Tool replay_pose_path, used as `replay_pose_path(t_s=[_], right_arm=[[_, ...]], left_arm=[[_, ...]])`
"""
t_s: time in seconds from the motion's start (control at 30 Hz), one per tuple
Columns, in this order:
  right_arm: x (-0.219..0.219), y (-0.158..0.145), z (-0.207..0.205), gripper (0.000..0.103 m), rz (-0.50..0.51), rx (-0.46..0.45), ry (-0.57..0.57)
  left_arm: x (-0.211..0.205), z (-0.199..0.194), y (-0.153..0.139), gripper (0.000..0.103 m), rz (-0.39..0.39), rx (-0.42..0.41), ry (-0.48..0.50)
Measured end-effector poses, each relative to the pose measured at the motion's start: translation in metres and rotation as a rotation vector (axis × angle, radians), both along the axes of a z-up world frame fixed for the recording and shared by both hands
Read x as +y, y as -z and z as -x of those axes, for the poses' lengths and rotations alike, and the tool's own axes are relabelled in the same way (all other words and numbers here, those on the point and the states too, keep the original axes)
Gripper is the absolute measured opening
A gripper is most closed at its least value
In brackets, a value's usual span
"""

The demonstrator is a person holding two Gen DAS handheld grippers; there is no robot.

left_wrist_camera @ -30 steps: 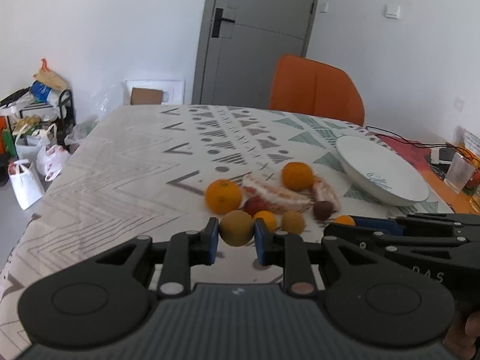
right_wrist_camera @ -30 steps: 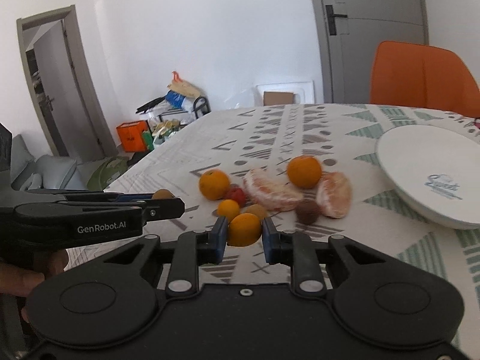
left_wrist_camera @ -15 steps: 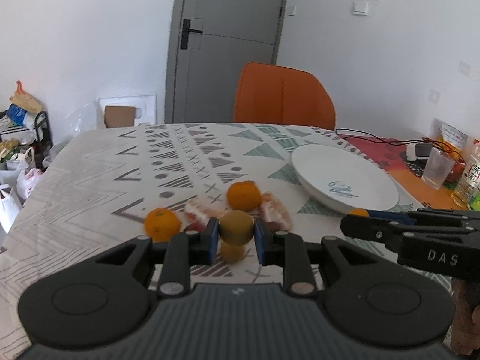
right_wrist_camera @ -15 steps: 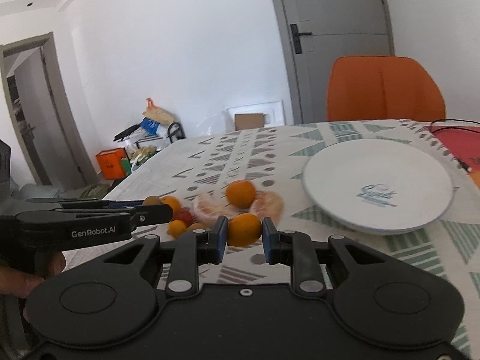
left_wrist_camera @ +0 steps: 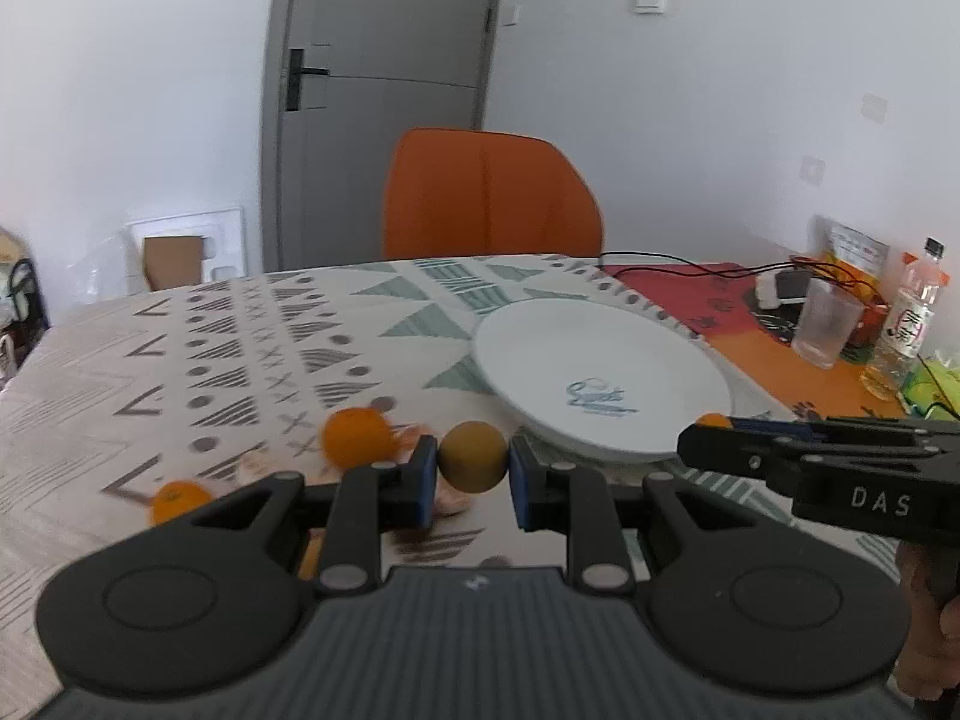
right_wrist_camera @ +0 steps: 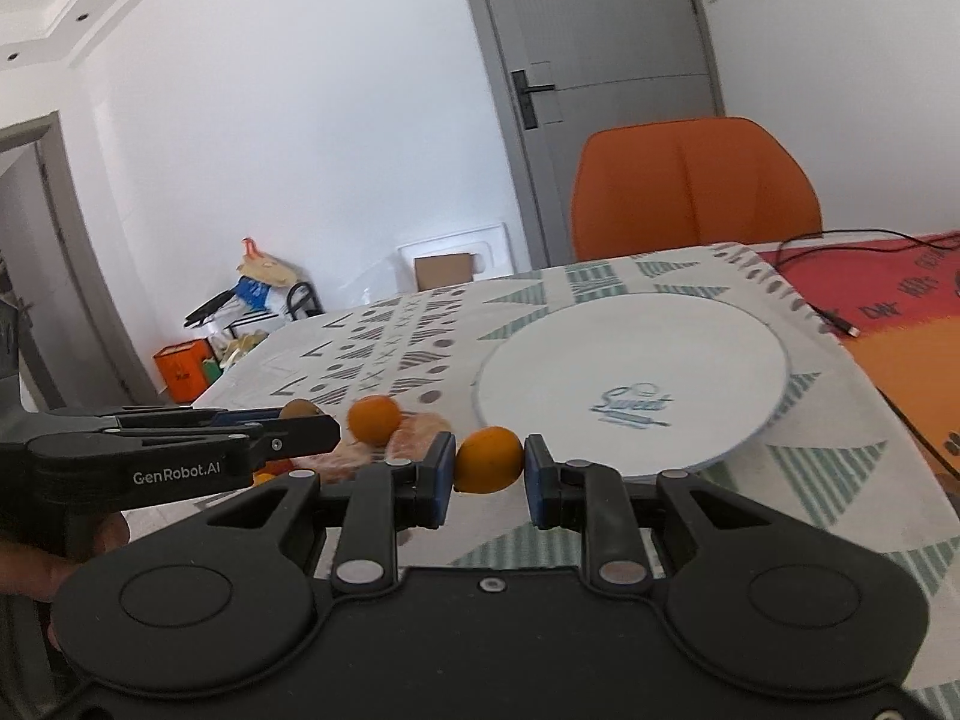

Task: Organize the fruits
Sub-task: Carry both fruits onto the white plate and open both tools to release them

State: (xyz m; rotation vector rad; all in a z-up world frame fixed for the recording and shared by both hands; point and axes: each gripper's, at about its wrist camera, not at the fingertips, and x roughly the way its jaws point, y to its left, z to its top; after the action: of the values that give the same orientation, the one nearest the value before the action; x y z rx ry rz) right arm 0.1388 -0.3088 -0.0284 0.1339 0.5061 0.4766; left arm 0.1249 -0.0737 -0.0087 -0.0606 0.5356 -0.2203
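The left gripper (left_wrist_camera: pixel 473 465) clamps a round brownish-yellow fruit (left_wrist_camera: pixel 473 464); the right gripper (right_wrist_camera: pixel 489 461) clamps a small orange tangerine (right_wrist_camera: pixel 489 459), both near the white round plate (right_wrist_camera: pixel 630 354), with loose oranges (left_wrist_camera: pixel 355 437) lying beside.

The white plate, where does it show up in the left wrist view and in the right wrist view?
Left wrist: the plate lies right of centre, just beyond the kiwi in the left gripper.
Right wrist: the plate lies right of centre, beyond the orange in the right gripper.
Shared landmark: the orange chair stands behind the table in both views.
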Motion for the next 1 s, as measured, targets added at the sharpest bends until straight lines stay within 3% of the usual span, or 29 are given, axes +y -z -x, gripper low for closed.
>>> replay_pose_path(t_s=[0.47,1.0], right_arm=[[-0.029,0.012,-0.017,0.023,0.000,0.015,0.065],[-0.037,0.019,-0.053,0.023,0.008,0.021,0.093]], left_arm=[[-0.037,-0.038,0.003,0.024,-0.006,-0.012,0.083],[-0.062,-0.082,0.023,0.024,0.006,0.035,0.127]])
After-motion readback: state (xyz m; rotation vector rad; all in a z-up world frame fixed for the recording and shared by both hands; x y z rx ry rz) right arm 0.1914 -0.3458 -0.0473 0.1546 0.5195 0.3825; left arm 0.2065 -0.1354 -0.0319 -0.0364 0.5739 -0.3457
